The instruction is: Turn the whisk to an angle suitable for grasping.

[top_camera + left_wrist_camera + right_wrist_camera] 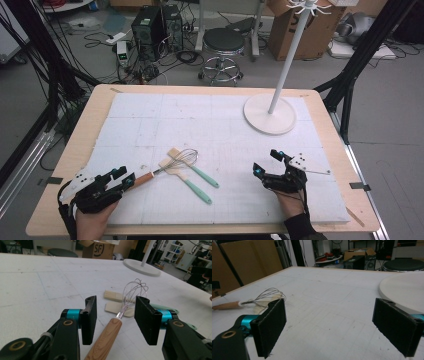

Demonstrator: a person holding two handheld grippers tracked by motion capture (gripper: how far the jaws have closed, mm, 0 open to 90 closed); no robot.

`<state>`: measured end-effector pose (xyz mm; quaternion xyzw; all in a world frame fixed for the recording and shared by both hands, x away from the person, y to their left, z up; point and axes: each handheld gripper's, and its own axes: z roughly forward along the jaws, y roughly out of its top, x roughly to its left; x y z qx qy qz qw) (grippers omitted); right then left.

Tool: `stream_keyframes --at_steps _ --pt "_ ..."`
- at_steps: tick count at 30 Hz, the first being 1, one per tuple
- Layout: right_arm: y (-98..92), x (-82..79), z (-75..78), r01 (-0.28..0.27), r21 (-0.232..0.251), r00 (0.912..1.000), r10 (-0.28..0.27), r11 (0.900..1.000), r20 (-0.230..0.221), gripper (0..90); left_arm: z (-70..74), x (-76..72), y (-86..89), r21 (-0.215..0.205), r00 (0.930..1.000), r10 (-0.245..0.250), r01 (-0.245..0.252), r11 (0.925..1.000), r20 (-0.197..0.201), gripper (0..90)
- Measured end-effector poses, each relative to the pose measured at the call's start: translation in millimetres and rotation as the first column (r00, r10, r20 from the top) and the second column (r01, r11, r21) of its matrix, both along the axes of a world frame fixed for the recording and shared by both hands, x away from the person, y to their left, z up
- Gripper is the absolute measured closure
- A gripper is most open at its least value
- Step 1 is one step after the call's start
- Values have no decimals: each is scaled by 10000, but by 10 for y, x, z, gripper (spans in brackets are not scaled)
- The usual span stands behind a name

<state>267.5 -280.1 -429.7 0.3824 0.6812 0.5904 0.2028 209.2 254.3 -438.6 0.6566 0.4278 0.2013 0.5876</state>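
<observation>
Near the table's (70, 150) front left corner the left gripper (124, 176) points toward the middle, the person's hand behind it. Its jaws stand about half open on either side of the whisk's (165, 167) wooden handle. In the left gripper view a gap shows between each pad and the handle (106, 338), so nothing is clamped; the handle lies between the jaws, closer to the left one.

The whisk lies on the white mat (150, 120), left of centre toward the front edge, handle toward the left gripper, wire head (133, 293) toward the middle. The head rests over two spatulas (187, 172) with pale blades and green handles, which run toward the front right.

Right of these, near the front edge, the right gripper (266, 162) hovers with its jaws spread wide and nothing between them; the right gripper view shows bare mat between the pads (270, 327).

At the back right stands a white rack (270, 112) on a round base.
</observation>
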Motion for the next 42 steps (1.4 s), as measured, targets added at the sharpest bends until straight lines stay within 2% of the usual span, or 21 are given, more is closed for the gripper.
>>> stream_keyframes --at_steps 5,8,13,16,19,21,24,26,29,31,35,36,37,42 --pt "40 30 1 -70 21 10000 70 10000 1 112 -5 -59 67 -30 9997 224 -224 9997 -52 617" --pt "54 35 2 -26 36 10000 26 10000 -32 112 -6 -77 103 -181 9999 97 -99 9998 -88 693" --pt "32 25 16 193 124 9998 -194 9997 41 113 -33 -91 166 -105 9991 296 -299 9995 -297 818" --pt "11 33 17 321 189 9995 -322 9993 43 113 -51 -73 218 -288 9990 111 -123 9995 -439 887" --pt "5 35 16 351 187 9994 -351 9992 -12 113 -74 -53 242 -212 9977 68 -83 9997 -672 897" --pt "2 29 20 368 197 9993 -368 9991 17 113 -109 -64 289 127 9950 134 -122 9998 -986 898" --pt "-1 36 16 387 154 9992 -388 9991 35 113 -132 -80 358 20 9929 237 -236 9997 -1165 899" --pt "10 40 11 389 111 9992 -389 9992 2 113 -137 -92 442 -271 9910 327 -365 9990 -1302 900" --pt "24 36 9 390 54 9992 -390 9992 12 113 -138 -103 472 -157 9882 230 -256 9995 -1515 900" --pt "22 36 10 406 51 9992 -406 9992 44 113 -133 -118 476 81 9841 264 -254 9996 -1759 900" --pt "9 41 10 451 125 9990 -451 9989 21 113 -146 -168 510 159 9750 314 -286 9995 -2199 900" --pt "9 41 9 460 110 9989 -460 9989 23 113 -146 -168 510 159 9750 314 -286 9995 -2199 900" --pt "13 41 9 475 109 9989 -476 9988 1 114 -161 -185 521 270 9685 375 -318 9991 -2461 900" --pt "19 37 8 506 78 9987 -506 9987 -50 116 -185 -183 517 -69 9559 309 -344 9994 -2919 900"
